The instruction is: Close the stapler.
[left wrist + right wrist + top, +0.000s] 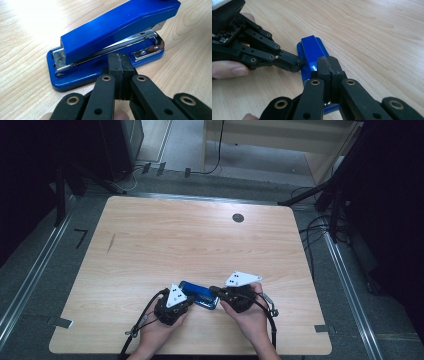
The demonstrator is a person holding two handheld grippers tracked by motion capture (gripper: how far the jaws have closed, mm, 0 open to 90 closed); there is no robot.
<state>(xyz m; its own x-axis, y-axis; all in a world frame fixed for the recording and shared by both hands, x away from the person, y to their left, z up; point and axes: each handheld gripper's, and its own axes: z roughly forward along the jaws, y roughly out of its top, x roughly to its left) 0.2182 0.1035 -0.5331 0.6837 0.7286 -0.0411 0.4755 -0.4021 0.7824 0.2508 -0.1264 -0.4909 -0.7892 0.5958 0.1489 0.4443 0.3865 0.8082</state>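
Nearest the person's edge of the tabletop [150, 245], two hands are bringing their tools in on a blue stapler [199, 295] that is lying flat on the wood, close to that front edge and about midway across. The left claw [119, 65] is sitting with its jaws pressed together on nothing, its blunt tip resting at the stapler's long side, just at the base below the metal staple channel; it looks placed there to brace the stapler or nudge it sideways rather than to grip it. The right claw [329, 65] is likewise drawn together with nothing between the jaws, and its tip is pushing down on, or at least touching, the top of the blue cover near one end, which I judge to be a pressing posture, as if for firing or steadying the stapler. In the right gripper view the left claw is meeting the stapler's side just beside that spot. Farther off, a small dark round cap [238, 218] is sitting in the wood near the far edge.
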